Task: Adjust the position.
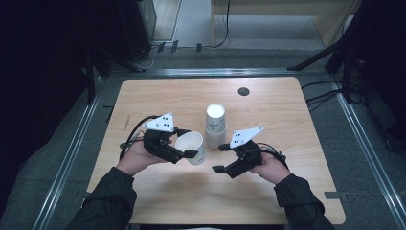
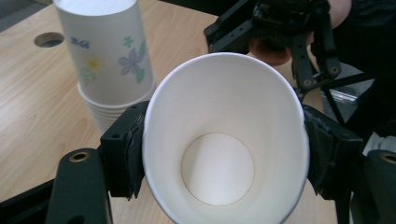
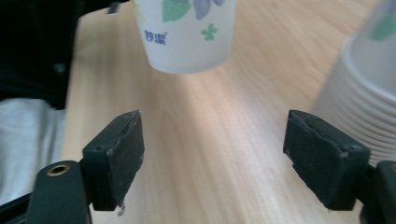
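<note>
A white paper cup (image 1: pixel 191 146) is tilted on its side above the wooden table (image 1: pixel 158 96), its mouth toward me. My left gripper (image 1: pixel 188 143) is shut on the cup. In the left gripper view the pads (image 2: pixel 133 149) press the rim of the cup (image 2: pixel 224 140) into an oval. A stack of flower-printed cups (image 1: pixel 215 125) stands upside down at the table's middle, just behind it. My right gripper (image 1: pixel 219 158) is to the right of the held cup, open with nothing between its jaws. In the right gripper view this gripper (image 3: pixel 224 154) faces the base of the held cup (image 3: pixel 187 32), and the stack (image 3: pixel 369 93) is on the right.
A round cable hole (image 1: pixel 243 91) sits near the table's far edge. Metal rails (image 1: pixel 72 153) run along the floor on both sides. A dark cabinet (image 1: pixel 136 28) and a wooden desk (image 1: pixel 282 9) stand beyond the table, with cables (image 1: pixel 325 96) at the right.
</note>
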Demonstrator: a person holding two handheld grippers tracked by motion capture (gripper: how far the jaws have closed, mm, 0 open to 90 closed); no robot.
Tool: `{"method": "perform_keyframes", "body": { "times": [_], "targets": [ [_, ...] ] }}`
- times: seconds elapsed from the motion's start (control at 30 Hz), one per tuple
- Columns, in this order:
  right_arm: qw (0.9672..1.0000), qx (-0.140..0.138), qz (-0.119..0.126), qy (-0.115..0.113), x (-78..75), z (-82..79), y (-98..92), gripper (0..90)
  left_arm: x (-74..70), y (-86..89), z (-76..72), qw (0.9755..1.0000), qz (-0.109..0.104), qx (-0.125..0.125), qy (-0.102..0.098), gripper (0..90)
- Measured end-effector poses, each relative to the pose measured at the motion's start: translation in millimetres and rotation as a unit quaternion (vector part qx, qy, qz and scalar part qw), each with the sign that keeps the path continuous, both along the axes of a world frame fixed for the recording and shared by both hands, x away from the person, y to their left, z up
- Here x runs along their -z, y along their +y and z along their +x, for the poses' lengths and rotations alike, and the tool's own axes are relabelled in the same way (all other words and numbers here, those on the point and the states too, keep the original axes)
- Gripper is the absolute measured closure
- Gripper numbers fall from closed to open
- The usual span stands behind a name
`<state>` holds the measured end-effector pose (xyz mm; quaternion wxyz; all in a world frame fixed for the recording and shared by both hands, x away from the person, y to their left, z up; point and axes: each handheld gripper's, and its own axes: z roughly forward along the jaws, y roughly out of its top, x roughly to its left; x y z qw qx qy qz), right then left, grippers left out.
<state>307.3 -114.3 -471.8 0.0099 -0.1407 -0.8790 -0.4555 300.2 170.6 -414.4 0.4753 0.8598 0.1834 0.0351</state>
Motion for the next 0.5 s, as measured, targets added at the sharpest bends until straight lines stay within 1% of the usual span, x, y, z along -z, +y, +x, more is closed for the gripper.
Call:
{"method": "perform_keyframes", "body": {
  "times": [0.03,0.07,0.17,0.2,0.3,0.4,0.47,0.5],
  "targets": [
    [0.9999,0.01,-0.002,-0.006,-0.4,0.4,-1.2,20.3,0.9,2.5,1.8,1.0,0.004,-0.003,0.004,26.6],
    [0.9996,0.027,-0.007,-0.007,-1.1,1.3,-3.5,20.3,1.7,4.0,2.6,1.0,0.003,-0.007,0.004,26.6],
    [0.9977,0.066,-0.016,-0.001,-1.7,4.4,-9.5,20.8,3.1,9.3,5.7,0.9999,0.006,-0.015,0.005,26.4],
    [0.9973,0.071,-0.016,-0.004,-1.5,5.4,-11.5,20.8,3.4,11.3,6.8,0.9998,0.005,-0.018,0.007,26.4],
    [0.9965,0.081,-0.021,-0.006,-0.9,7.0,-18.7,21.3,4.5,16.7,9.8,0.9996,0.007,-0.026,0.004,26.2],
    [0.9963,0.08,-0.027,-0.014,0.5,7.5,-24.3,21.4,5.9,22.5,13.2,0.9992,0.013,-0.039,-0.002,26.0],
    [0.9951,0.093,-0.032,-0.016,1.6,8.0,-26.6,21.4,6.8,26.4,15.9,0.9989,0.012,-0.046,0.001,26.0],
    [0.9938,0.104,-0.034,-0.018,2.2,8.3,-28.6,21.4,7.1,27.8,16.6,0.9988,0.011,-0.047,0.002,26.0]
  ]
}}
